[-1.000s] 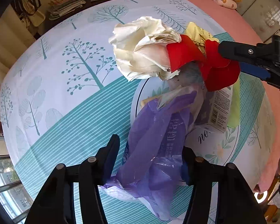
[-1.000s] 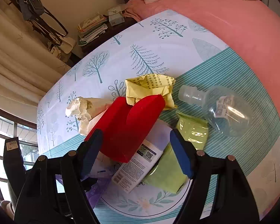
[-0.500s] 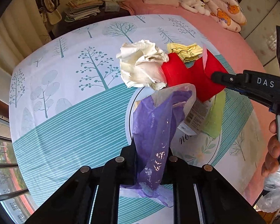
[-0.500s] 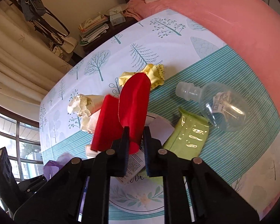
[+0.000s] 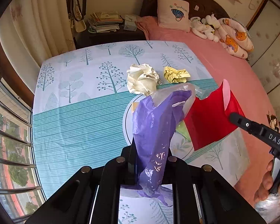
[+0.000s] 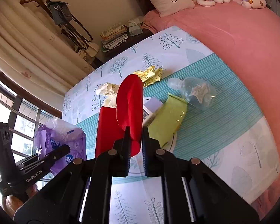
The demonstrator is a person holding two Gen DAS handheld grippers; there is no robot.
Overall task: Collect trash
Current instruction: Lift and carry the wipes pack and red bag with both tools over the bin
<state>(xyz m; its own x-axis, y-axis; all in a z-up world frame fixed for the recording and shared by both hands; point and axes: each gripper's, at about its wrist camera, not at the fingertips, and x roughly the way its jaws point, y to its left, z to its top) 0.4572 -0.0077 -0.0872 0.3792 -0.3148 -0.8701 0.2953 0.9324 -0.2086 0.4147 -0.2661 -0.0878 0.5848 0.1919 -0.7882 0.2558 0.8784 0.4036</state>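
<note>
- A purple bag (image 5: 155,130) is pinched between the pressed-together jaws of the left gripper (image 5: 149,160) and is lifted clear of the cloth (image 5: 74,123).
- A red wrapper (image 6: 125,112) is clamped in the jaws of the right gripper (image 6: 135,145), which have just been closing on it; it too is held off the cloth.
- In the right wrist view, a green pouch (image 6: 168,119) is seen just beside the red wrapper at 3 o'clock, with a clear bottle (image 6: 196,93) at 2 o'clock of the pouch.
- A yellow paper ball (image 5: 175,74) and a cream paper ball (image 5: 141,80) are left lying at 12 o'clock of the bag.
- The pink bed (image 5: 233,71) is seen at 3 o'clock of the cloth.
</note>
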